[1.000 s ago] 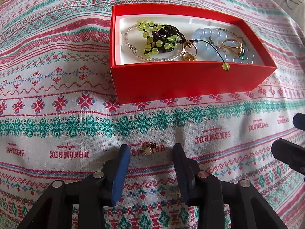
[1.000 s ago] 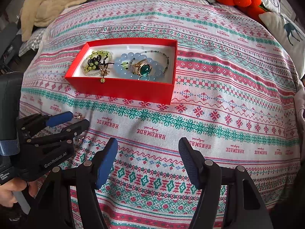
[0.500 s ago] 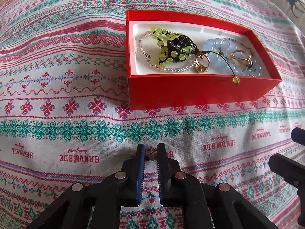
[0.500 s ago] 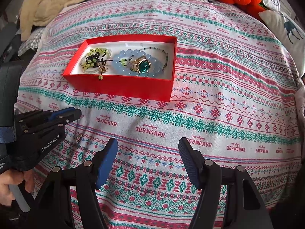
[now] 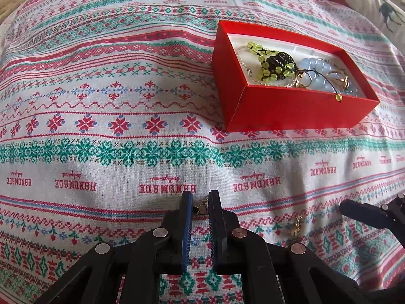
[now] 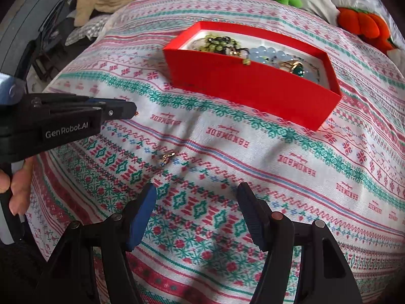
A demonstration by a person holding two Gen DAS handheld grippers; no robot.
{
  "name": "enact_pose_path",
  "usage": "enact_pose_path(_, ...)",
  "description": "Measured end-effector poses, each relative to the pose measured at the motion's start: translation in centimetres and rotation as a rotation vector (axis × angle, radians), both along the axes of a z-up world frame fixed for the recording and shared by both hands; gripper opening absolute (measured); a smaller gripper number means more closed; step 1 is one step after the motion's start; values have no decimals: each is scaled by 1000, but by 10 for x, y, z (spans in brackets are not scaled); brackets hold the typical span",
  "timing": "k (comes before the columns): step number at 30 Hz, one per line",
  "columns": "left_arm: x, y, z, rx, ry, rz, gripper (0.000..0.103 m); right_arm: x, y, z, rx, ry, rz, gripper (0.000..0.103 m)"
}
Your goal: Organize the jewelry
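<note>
Between closed jaws of left gripper (image 5: 200, 209): small gold earring (image 5: 200, 207), pinched. Right of those jaws, on cloth (image 5: 126, 106): second earring (image 5: 295, 225), loose. Ahead of right gripper (image 6: 197, 197), jaws open, empty: same loose earring. Farther ahead, right: red box (image 5: 291, 111) with jewelry.

The word "HANDMADE" is woven in red capitals, repeated in a row across a white band of the patterned cloth (image 5: 167, 188); it is seen upside down in both wrist views, with a small unreadable script flourish beside each repeat. In the right wrist view "GenRobot.AI" is printed in pale letters on the black side of the left gripper (image 6: 131, 106). No other writing can be read.
</note>
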State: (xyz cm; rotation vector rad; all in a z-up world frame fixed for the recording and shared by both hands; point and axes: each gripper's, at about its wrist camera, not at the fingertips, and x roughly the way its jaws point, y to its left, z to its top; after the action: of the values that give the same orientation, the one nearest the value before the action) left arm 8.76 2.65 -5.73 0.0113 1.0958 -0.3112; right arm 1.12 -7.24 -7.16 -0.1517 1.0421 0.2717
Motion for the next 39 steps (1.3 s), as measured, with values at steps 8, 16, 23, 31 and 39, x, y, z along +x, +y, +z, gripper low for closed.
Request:
enact_pose_path(8,-13,23,-2,16,-14,2,7,3,13,-2,21,-81,12,56)
enact_pose_path(16,-24,43,0,0,19,21,7,8,28,-1,41,-75,56,32)
enact_pose_path(23,-21,25,-1,15,12,5,7,14,31,-4,31,-71,52,22)
enact_pose_path(31,-24,23,-1,20,11,11,7,20,25,3,55,-74,28,10)
enact_pose_path(39,-25,21,0,16,8,7,7,24,7,17,88,-94,-34,10)
